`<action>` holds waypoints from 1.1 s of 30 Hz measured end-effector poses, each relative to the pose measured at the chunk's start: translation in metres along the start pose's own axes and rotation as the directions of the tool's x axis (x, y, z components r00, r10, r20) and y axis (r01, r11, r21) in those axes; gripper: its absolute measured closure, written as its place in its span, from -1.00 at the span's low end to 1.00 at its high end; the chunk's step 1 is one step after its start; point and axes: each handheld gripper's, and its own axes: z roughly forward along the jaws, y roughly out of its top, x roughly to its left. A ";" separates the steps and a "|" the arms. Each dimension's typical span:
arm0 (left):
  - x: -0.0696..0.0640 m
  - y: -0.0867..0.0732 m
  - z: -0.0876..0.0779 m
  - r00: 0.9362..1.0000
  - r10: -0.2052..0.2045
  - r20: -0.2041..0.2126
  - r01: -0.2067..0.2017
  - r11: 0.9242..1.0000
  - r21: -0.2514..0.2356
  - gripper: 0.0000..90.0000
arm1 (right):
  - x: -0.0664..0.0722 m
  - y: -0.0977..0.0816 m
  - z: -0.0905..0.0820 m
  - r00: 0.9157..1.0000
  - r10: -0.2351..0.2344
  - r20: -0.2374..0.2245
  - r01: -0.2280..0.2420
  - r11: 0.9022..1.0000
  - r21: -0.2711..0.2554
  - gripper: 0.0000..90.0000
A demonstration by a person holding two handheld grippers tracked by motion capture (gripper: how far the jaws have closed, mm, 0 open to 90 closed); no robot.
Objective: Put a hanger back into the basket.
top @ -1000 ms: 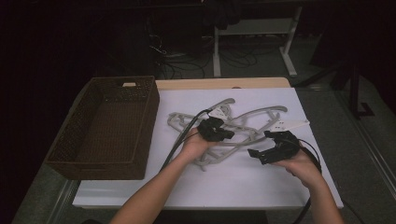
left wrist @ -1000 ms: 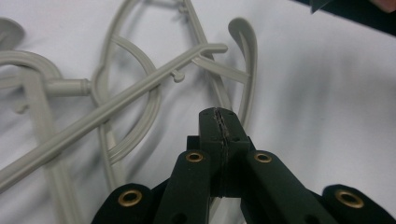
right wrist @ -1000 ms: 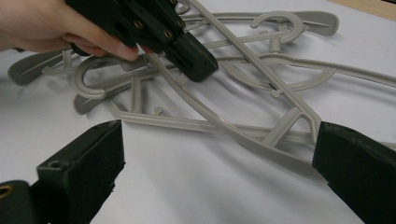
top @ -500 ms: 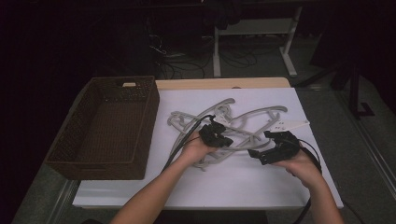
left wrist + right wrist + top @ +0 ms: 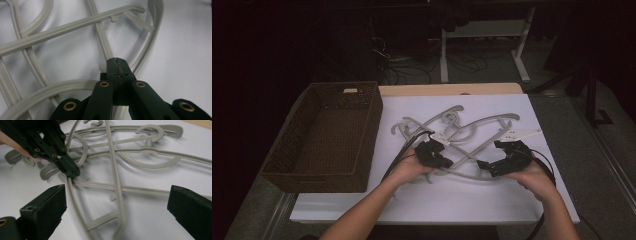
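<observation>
- On the white table (image 5: pixel 422 210), your left gripper (image 5: pixel 117 65) clamps a hanger (image 5: pixel 75 202) rod to lift it from the tangle.
- Your right gripper (image 5: pixel 116 202) hangs spread wide, ready to steady the pile.

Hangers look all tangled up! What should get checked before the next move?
1. Left gripper shut on a hanger bar: ok; the jaws pinch a grey bar.
2. Right gripper open: ok; the jaws stand wide apart.
3. Hangers untangled: not ok; bars cross each other.
4. Basket empty: ok.
5. Held hanger free of the pile: cannot tell.
</observation>
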 end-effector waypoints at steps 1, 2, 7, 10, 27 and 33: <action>-0.001 -0.002 -0.002 1.000 -0.002 0.005 0.002 1.000 0.000 1.00 | 0.000 0.000 0.000 1.000 0.000 0.000 0.000 1.000 0.000 -0.96; -0.002 -0.005 -0.004 1.000 -0.002 0.010 0.002 1.000 0.001 1.00 | 0.000 0.000 0.000 1.000 0.001 0.000 -0.001 1.000 0.001 -0.96; -0.007 -0.015 -0.013 1.000 -0.008 0.026 0.008 1.000 0.003 1.00 | 0.000 0.000 0.001 1.000 0.001 0.000 -0.001 1.000 0.003 -0.96; -0.007 -0.017 -0.017 1.000 -0.010 0.017 0.010 1.000 0.002 1.00 | 0.001 0.000 0.002 1.000 0.001 -0.001 -0.001 1.000 0.007 -0.96; 0.055 -0.010 -0.076 0.886 -0.298 -0.356 0.231 0.948 -0.219 -0.02 | 0.000 0.000 0.001 1.000 0.002 -0.001 -0.002 1.000 0.001 -0.96; 0.080 -0.022 -0.073 0.830 -0.415 -0.372 0.345 0.907 -0.241 -0.14 | 0.000 0.000 0.001 1.000 0.005 -0.002 -0.005 1.000 0.004 -0.96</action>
